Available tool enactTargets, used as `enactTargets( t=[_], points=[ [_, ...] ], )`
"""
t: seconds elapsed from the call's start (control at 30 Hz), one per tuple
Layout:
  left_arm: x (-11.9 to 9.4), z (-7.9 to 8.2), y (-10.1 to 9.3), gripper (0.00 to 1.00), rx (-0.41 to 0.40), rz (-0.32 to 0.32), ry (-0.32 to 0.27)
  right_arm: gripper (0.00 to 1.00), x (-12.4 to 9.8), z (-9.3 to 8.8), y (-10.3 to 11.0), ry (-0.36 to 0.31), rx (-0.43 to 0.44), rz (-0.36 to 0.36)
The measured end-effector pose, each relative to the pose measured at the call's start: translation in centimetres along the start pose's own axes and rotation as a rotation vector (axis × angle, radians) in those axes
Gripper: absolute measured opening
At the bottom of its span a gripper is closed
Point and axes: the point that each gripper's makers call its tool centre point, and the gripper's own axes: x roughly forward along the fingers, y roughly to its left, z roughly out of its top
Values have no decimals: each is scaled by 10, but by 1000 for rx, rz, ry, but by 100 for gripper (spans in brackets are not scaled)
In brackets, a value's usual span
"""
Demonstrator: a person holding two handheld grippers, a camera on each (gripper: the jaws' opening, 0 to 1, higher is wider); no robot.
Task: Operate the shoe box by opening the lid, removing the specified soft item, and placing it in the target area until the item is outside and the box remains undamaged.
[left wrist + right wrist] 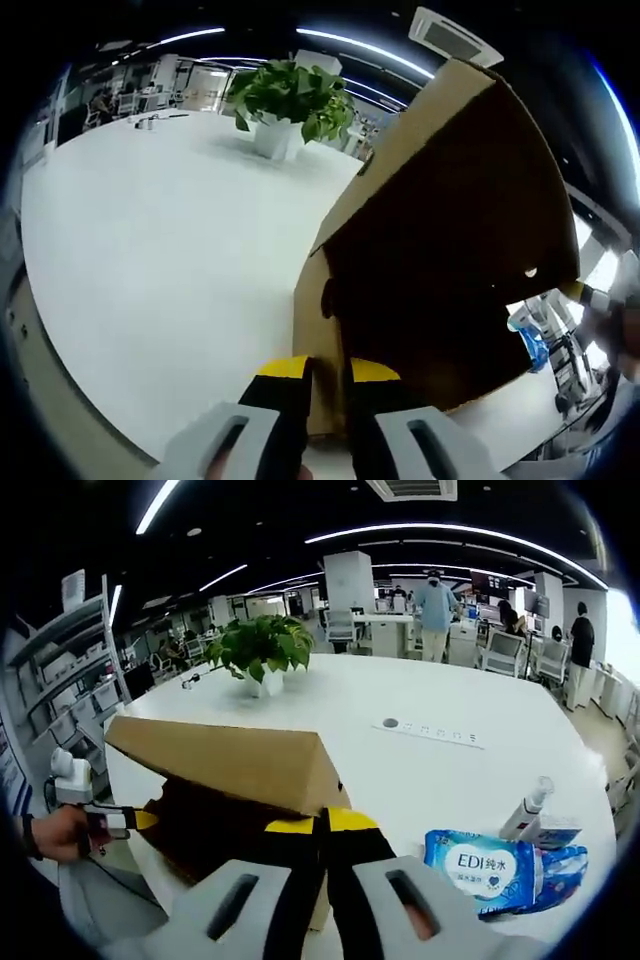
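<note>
On the smooth white table (440,770) sits the matte brown cardboard shoe box (440,260), lid raised, with the left gripper (328,375) pinching its lower corner edge and the right gripper (322,825) clamped on its opposite corner, beside a glossy blue wipes pack (500,865).

Left claw (328,372) pinches the cardboard edge, jaws nearly together; right claw (322,825) likewise, jaws close together.
</note>
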Motion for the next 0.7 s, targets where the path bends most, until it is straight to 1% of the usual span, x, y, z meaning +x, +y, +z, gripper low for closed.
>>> enactTargets(
  t=[0.27,0.47,0.57,0.7],
  points=[
    [0,0,-1,13,-19,-13,-1,0,-3,-18,0,14,30,-18],
    [1,-1,-5,14,-17,-28,1,0,-5,-27,-4,15,52,-36],
    [1,-1,-6,14,-26,-36,3,0,-7,-34,-6,24,53,-44],
    [2,-2,-7,15,-16,-40,8,0,-10,-41,-5,18,63,-47]
  ],
)
